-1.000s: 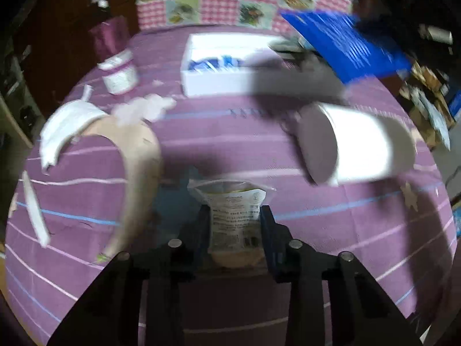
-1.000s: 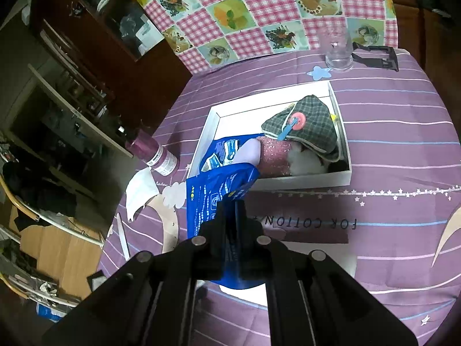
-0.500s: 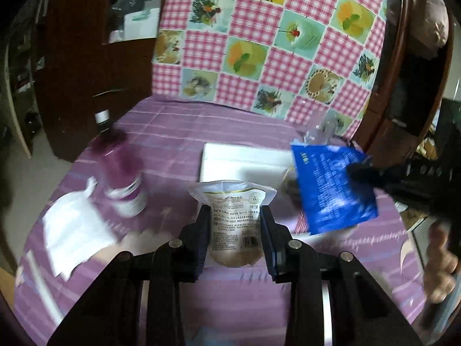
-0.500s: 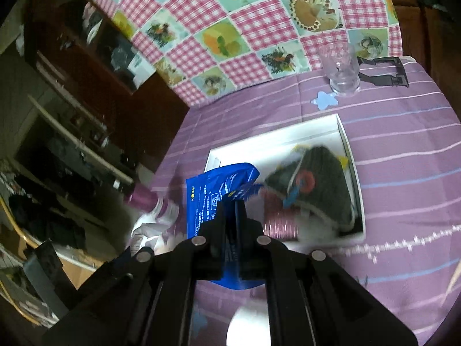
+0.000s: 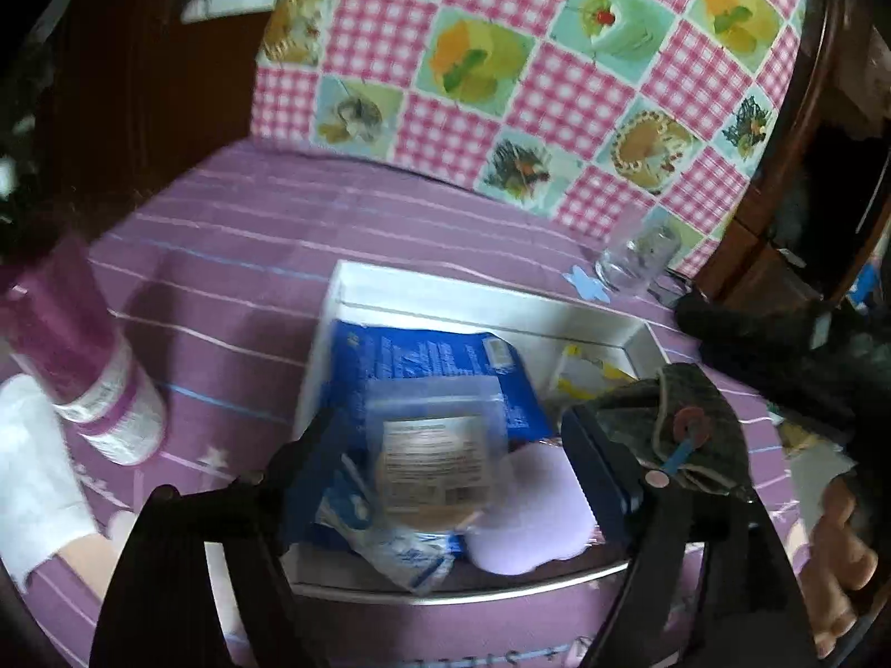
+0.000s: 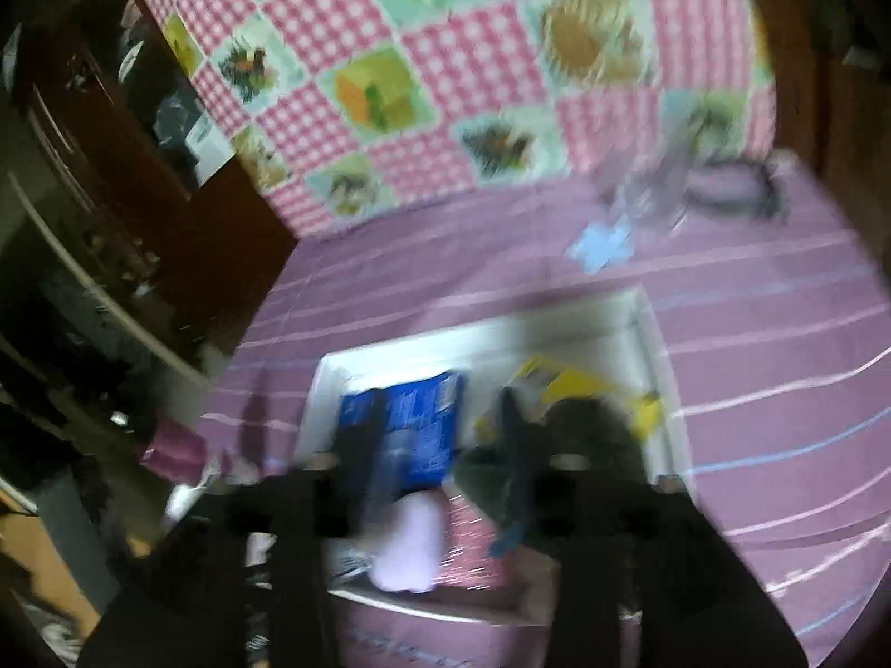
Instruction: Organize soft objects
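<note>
A white box (image 5: 590, 323) sits on the purple tablecloth and holds soft things: a blue pouch (image 5: 423, 367), a lilac soft piece (image 5: 529, 517) and a green plaid hat (image 5: 690, 417). My left gripper (image 5: 456, 451) hangs over the box with its jaws opening. A clear labelled pouch (image 5: 434, 462) lies loose between its fingers, with a gap on both sides. In the blurred right wrist view, my right gripper (image 6: 437, 440) is also opening above the blue pouch (image 6: 423, 434), which rests in the box (image 6: 651, 334) with no pad on it.
A purple bottle (image 5: 83, 362) stands left of the box, beside white paper (image 5: 33, 473). A drinking glass (image 5: 635, 261) is behind the box's far right corner. A checked cloth (image 5: 529, 55) hangs at the table's back edge. A person's hand (image 5: 841, 529) is at the right.
Both grippers moved over the white box and opened. The blue pouch left the right gripper and lies in the box. The clear pouch came loose between the left fingers.
</note>
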### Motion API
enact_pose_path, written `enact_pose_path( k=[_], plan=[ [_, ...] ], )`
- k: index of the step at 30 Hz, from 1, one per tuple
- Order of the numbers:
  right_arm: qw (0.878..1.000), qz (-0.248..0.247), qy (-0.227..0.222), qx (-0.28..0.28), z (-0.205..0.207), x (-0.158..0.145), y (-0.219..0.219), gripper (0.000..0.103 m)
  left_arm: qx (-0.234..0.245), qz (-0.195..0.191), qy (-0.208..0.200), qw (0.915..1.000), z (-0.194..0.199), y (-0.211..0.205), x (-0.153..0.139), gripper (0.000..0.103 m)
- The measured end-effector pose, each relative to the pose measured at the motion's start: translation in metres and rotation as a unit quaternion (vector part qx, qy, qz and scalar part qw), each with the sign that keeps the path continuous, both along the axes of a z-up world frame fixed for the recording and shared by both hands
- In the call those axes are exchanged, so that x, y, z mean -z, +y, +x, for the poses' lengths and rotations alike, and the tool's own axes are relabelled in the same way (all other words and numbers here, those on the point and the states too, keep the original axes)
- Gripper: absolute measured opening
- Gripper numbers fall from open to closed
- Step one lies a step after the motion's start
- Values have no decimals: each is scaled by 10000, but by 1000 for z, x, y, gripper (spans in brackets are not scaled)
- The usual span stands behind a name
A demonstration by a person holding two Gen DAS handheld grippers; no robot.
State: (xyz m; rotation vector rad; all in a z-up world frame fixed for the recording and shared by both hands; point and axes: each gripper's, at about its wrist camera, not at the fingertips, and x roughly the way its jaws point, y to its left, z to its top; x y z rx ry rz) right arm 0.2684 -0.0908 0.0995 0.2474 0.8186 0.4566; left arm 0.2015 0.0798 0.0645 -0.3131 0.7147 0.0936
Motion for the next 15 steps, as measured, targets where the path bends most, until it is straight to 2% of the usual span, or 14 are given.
enact_pose_path(
  k=[1, 6, 10, 11, 14, 15],
  plan=[
    [9998, -71, -163, 83, -5, -5, -4, 65, 7, 26, -30, 10000, -2, 0, -1, 80],
    [9978, -276, -610, 24, -33, -25, -21, 65, 36, 3, -305, 9995, -26, 0, -12, 81],
    [9932, -438, -1083, 15, -69, -36, -42, 65, -19, 262, -660, 9975, -60, -8, -22, 82],
    [9915, -468, -1211, 25, -80, -37, -48, 65, -46, 332, -788, 9963, -74, -12, -25, 85],
    [9863, -603, -1536, -16, -116, -35, -68, 68, -84, 461, -1030, 9936, -108, -22, -28, 103],
    [9849, -631, -1614, -16, -126, -33, -74, 71, -99, 517, -1105, 9925, -116, -24, -27, 103]
  ],
)
